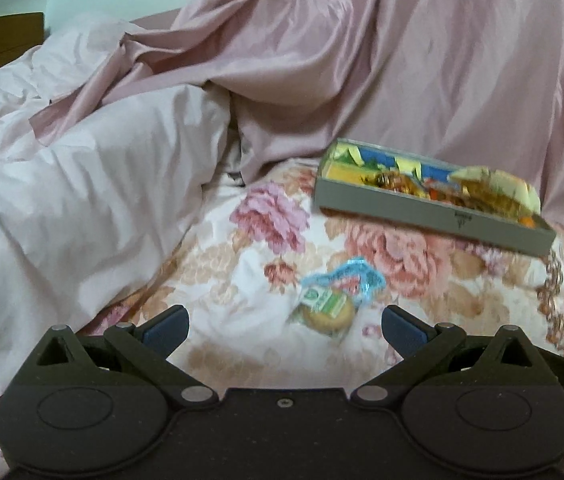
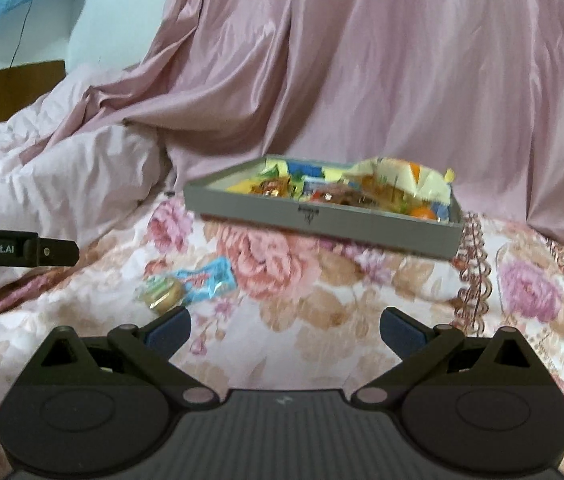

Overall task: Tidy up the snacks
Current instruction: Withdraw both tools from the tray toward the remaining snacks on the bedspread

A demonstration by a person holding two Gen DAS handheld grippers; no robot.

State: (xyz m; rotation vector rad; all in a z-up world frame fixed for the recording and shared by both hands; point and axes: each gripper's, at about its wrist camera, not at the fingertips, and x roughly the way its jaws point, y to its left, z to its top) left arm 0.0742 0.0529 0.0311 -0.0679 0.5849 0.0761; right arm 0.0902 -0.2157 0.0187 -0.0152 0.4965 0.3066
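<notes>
A grey tray (image 1: 433, 216) holding several wrapped snacks lies on the floral bedspread; it also shows in the right wrist view (image 2: 321, 216). Two loose snacks lie in front of it: a round biscuit in a clear wrapper with a green label (image 1: 327, 310) and a blue packet (image 1: 355, 278), also seen in the right wrist view as the biscuit (image 2: 164, 294) and the blue packet (image 2: 208, 280). My left gripper (image 1: 285, 330) is open and empty, just short of the biscuit. My right gripper (image 2: 285, 330) is open and empty, to the right of both snacks.
A crumpled white duvet (image 1: 82, 200) rises on the left. A pink satin sheet (image 1: 401, 60) drapes behind the tray. The left gripper's body (image 2: 22, 248) pokes in at the left edge of the right wrist view. A wooden headboard (image 2: 6, 96) stands at far left.
</notes>
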